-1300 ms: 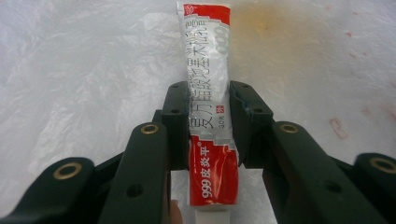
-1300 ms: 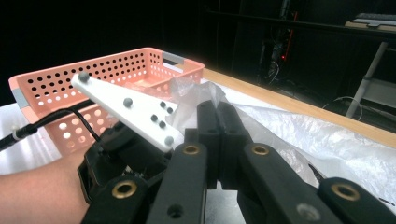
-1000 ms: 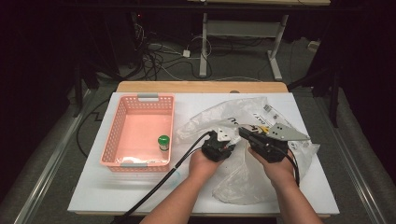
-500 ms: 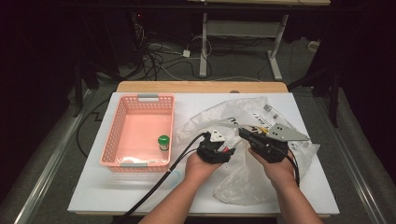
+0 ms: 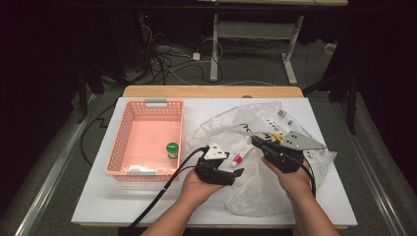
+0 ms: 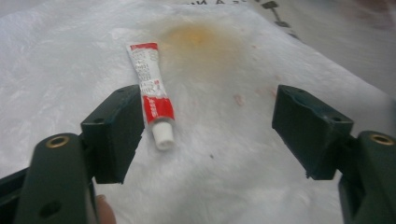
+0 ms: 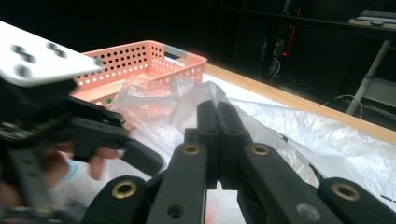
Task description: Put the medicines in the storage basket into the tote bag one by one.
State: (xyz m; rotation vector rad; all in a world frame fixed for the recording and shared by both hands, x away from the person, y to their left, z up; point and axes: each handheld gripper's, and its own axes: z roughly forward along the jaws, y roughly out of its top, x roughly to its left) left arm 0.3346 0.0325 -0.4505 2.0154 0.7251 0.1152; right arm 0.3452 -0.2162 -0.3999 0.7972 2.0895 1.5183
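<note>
While your hands come in from the near edge of the white worktop (image 5: 123, 196), your left claw (image 5: 235, 173) sits nearest w/ its jaws wide apart; they've just been opening, and nothing's pinched between them. Seen in the left gripper view, the small red-and-white tube (image 6: 152, 93) lies flat on the clear plastic bag (image 6: 233, 163), white cap toward you, right beside the inner face of one jaw but not pressed by it; the other jaw stands well apart from it. From the high view that tube (image 5: 238, 158) rests on the bag, between your two claws.

Just to the right, your right claw (image 5: 256, 141) is closed tight on a fold of the bag (image 5: 275, 191); in the right gripper view the jaws meet w/ crumpled film bunched up at the tips (image 7: 217, 122), and the left claw (image 7: 135, 154) shows off to the side.

Farther out, on the left part of the worktop, the pink basket (image 5: 118, 147) holds a small green-capped bottle (image 5: 172, 150) standing upright near its front right corner. Beyond the worktop's wooden far edge (image 5: 211, 91), cables (image 5: 172, 59) lie on the floor.
</note>
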